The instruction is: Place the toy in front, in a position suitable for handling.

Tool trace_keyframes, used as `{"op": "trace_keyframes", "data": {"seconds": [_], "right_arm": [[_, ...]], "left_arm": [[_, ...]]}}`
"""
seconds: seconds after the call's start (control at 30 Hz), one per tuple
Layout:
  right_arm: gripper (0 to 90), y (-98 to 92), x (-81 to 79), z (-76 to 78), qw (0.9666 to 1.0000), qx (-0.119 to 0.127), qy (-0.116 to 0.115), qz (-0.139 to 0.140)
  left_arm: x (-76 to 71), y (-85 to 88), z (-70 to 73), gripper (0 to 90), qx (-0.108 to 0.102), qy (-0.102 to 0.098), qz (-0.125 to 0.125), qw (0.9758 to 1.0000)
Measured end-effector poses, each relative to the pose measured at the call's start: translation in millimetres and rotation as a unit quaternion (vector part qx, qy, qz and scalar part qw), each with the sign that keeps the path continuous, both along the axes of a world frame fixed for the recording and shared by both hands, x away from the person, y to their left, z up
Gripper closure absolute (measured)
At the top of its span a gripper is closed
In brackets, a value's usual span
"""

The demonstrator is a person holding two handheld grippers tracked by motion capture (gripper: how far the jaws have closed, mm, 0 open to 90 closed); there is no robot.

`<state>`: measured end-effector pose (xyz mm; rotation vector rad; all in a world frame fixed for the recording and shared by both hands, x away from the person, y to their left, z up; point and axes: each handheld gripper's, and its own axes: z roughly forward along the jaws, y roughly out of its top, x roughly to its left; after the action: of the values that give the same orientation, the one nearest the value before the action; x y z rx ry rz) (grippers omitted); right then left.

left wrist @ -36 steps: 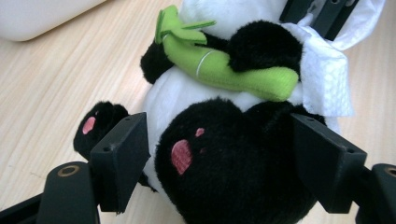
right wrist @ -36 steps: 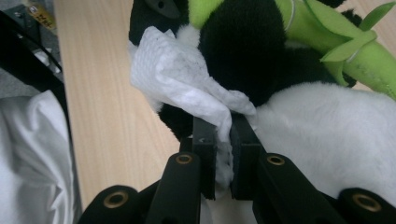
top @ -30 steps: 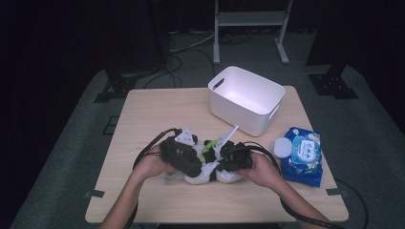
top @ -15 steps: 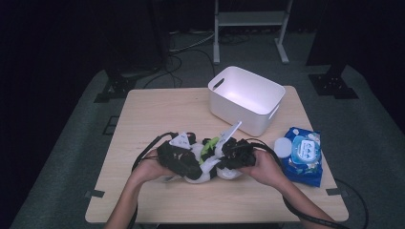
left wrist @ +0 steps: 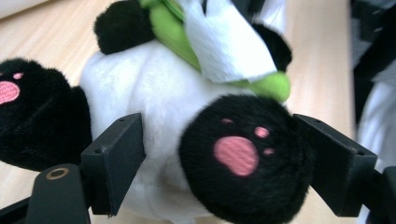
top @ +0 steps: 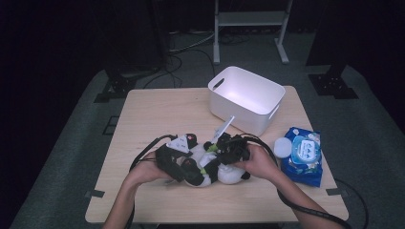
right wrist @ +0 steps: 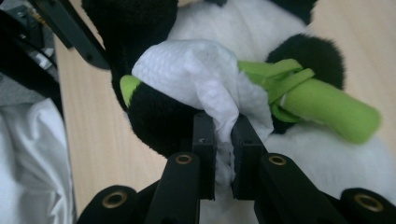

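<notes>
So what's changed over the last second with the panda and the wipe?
The left gripper has just been opening its jaws around the panda toy's foot, and both hands edged right. The right gripper stays clamped on the white wipe. Bin and wipes pack unmoved.

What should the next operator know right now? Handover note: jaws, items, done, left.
Left gripper: jaws straddle the panda plush's black foot; they have just been opening, and I cannot tell whether the pads press it.
Right gripper: jaws shut on a white wet wipe laid against the panda's arm and green bamboo stick.
Panda lies at the table's near edge. White bin behind, wipe pack at right.
Done: wipe pulled and on the toy. Left: probably finish wiping and discard the wipe.
</notes>
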<state>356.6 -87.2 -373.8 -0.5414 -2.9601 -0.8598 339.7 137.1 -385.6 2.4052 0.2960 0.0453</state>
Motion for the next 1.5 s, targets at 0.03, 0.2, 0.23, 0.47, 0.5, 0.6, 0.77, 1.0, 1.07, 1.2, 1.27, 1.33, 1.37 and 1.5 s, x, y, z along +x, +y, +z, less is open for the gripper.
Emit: {"op": "trace_keyframes", "data": {"seconds": [0.03, 0.2, 0.23, 0.47, 0.5, 0.6, 0.77, 1.0, 1.07, 1.2, 1.27, 1.33, 1.37, 1.5], "right_arm": [[82.1, 0.2, -2.5, -1.0, 1.0000, 0.000, 0.001, 0.001], [82.2, -2.0, -11.5, -3.8, 1.0000, 0.002, 0.007, 0.005], [82.2, -2.4, -13.4, -4.5, 1.0000, 0.001, 0.006, 0.007], [82.3, -5.7, -21.0, -8.9, 0.9999, 0.009, 0.008, 0.008], [82.3, -6.0, -21.9, -9.2, 0.9999, 0.009, 0.010, 0.006], [82.3, -6.3, -23.4, -10.0, 0.9998, 0.010, 0.013, 0.007], [82.4, -5.5, -26.8, -11.4, 0.9998, 0.009, 0.014, 0.012], [82.1, -1.7, -30.7, -7.8, 0.9997, -0.007, 0.010, 0.019], [82.0, 0.4, -31.5, -3.3, 0.9997, -0.012, 0.002, 0.023], [82.0, 4.1, -29.4, 11.1, 0.9995, 0.000, -0.017, 0.025], [82.0, 5.8, -26.2, 20.5, 0.9992, 0.011, -0.032, 0.022], [82.0, 5.7, -22.0, 26.3, 0.9989, 0.011, -0.042, 0.018], [82.0, 4.9, -20.0, 28.1, 0.9988, 0.010, -0.046, 0.013], [81.9, -5.9, -14.1, 30.8, 0.9988, 0.017, -0.046, -0.005]], "left_arm": [[-1.3, 0.9, 1.5, 18.0, -0.003, 0.002, -0.002, 1.0000], [-5.6, 1.4, 6.6, 16.0, -0.010, 0.011, -0.012, 0.9998], [-6.7, 0.9, 7.9, 16.0, -0.009, 0.014, -0.017, 0.9997], [-11.4, 0.6, 14.4, 15.9, -0.012, 0.006, -0.029, 0.9995], [-11.6, 1.1, 15.5, 16.0, -0.012, 0.005, -0.031, 0.9994], [-12.4, 4.2, 20.5, 16.0, -0.029, 0.000, -0.025, 0.9993], [-10.2, 7.4, 22.5, 10.0, -0.043, -0.012, -0.007, 0.9990], [-8.4, 0.7, 10.3, 9.8, -0.019, -0.012, -0.001, 0.9998], [-7.0, -0.9, 7.2, 10.0, -0.011, -0.005, 0.004, 0.9999], [-3.8, -0.8, 0.9, 10.0, -0.017, 0.007, 0.014, 0.9997], [-4.2, -0.4, 0.6, 10.1, -0.018, 0.005, 0.015, 0.9997], [-4.6, -0.5, -0.3, 10.1, -0.019, 0.003, 0.015, 0.9997], [-4.5, -0.5, -0.5, 10.1, -0.019, 0.003, 0.016, 0.9997], [-5.1, -0.7, -0.5, 10.3, -0.015, 0.000, 0.015, 0.9998]]}}
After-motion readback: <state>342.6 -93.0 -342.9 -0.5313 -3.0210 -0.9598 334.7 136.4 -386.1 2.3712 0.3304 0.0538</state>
